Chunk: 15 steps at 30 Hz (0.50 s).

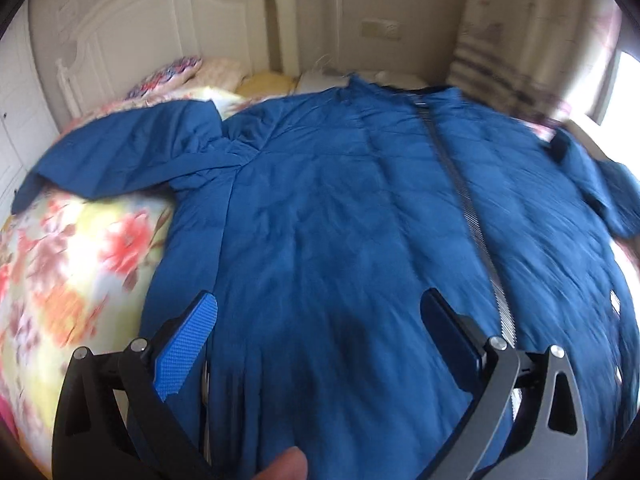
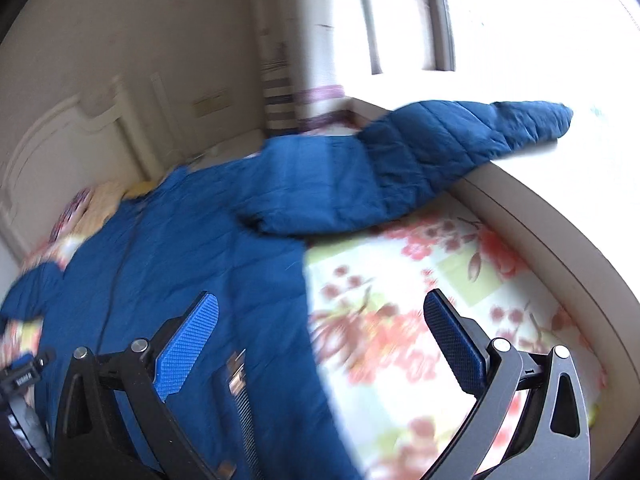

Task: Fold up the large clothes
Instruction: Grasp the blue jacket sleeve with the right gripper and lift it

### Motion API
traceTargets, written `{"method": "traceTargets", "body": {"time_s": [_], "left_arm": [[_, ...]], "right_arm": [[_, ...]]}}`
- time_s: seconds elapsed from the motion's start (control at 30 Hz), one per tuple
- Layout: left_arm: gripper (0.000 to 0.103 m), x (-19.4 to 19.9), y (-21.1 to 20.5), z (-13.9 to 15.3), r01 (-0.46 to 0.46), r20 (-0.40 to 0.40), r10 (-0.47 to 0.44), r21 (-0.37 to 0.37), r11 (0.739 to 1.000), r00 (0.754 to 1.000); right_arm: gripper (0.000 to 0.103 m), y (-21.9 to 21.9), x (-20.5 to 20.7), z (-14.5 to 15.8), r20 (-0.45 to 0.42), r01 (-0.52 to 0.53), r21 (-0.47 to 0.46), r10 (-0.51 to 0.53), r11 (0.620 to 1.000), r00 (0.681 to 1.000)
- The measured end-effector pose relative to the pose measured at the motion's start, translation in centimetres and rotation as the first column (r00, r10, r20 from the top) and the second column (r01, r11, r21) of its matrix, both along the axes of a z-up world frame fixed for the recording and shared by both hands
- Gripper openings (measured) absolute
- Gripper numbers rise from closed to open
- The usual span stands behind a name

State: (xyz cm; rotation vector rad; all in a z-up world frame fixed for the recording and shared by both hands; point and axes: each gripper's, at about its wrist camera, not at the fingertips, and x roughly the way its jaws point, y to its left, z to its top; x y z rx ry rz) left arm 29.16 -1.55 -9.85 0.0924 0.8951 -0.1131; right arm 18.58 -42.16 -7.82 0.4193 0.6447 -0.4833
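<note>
Left wrist view: blue quilted jacket (image 1: pixel 340 208) lies spread flat, front up, on the bed (image 1: pixel 80 264) with its floral sheet; zipper (image 1: pixel 472 216) runs down the middle toward the camera, hem nearest the gripper. One sleeve (image 1: pixel 120 160) stretches out toward the bed's left edge, the other sleeve (image 1: pixel 600 184) toward the right edge. Collar end is near the white headboard (image 1: pixel 160 28), pillows (image 1: pixel 180 76) just beyond it. Left gripper (image 1: pixel 318 320) hovers over the lower part of the jacket, fingers (image 1: pixel 188 344) spread wide apart, released, gripping nothing; contact with the fabric cannot be told. A fingertip (image 1: pixel 284 464) of the person shows at the bottom edge. Frame is motion-blurred. Right wrist view: right gripper (image 2: pixel 320 320) sits over the jacket's right side edge, left finger (image 2: pixel 188 344) above blue fabric, right finger above bare floral sheet; fingers wide apart, released, holding nothing. The jacket's right sleeve (image 2: pixel 460 140) reaches out past the bed's right edge onto the pale ledge (image 2: pixel 560 184) under the bright window (image 2: pixel 520 20). Part of the other gripper (image 2: pixel 24 376) shows at the lower left, blurred.
</note>
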Motion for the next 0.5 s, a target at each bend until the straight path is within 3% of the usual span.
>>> {"method": "traceTargets", "body": {"time_s": [0.13, 0.27, 0.33, 0.4, 0.47, 0.5], "left_arm": [[0.101, 5.1, -0.4, -1.1, -0.011, -0.004, 0.011, 0.012, 1.000, 1.000], [0.101, 7.8, -1.3, -2.1, 0.031, -0.009, -0.031, 0.002, 1.000, 0.999], [0.101, 8.7, -1.4, -3.2, 0.058, -0.060, -0.059, -0.024, 0.998, 0.996], [0.101, 8.8, -1.2, -3.3, 0.058, -0.052, -0.060, -0.042, 0.997, 0.997], [0.101, 8.7, -1.4, -3.6, 0.071, -0.056, -0.072, -0.024, 0.997, 0.996], [0.101, 8.7, -1.4, -3.7, 0.076, -0.057, -0.077, -0.022, 0.997, 0.995]], "right_arm": [[0.099, -6.2, 2.8, -1.3, -0.018, 0.126, 0.046, -0.125, 0.991, 0.992], [0.097, -9.7, 5.4, -2.3, -0.026, 0.197, 0.073, -0.195, 0.978, 0.980], [0.089, -10.6, 6.6, -2.7, -0.037, 0.221, 0.083, -0.219, 0.972, 0.975], [0.083, -11.5, 7.5, -3.1, -0.043, 0.243, 0.096, -0.240, 0.965, 0.970], [0.070, -12.3, 8.0, -3.1, -0.029, 0.263, 0.097, -0.261, 0.960, 0.965], [0.057, -12.3, 8.2, -2.9, -0.016, 0.268, 0.095, -0.268, 0.959, 0.963]]}}
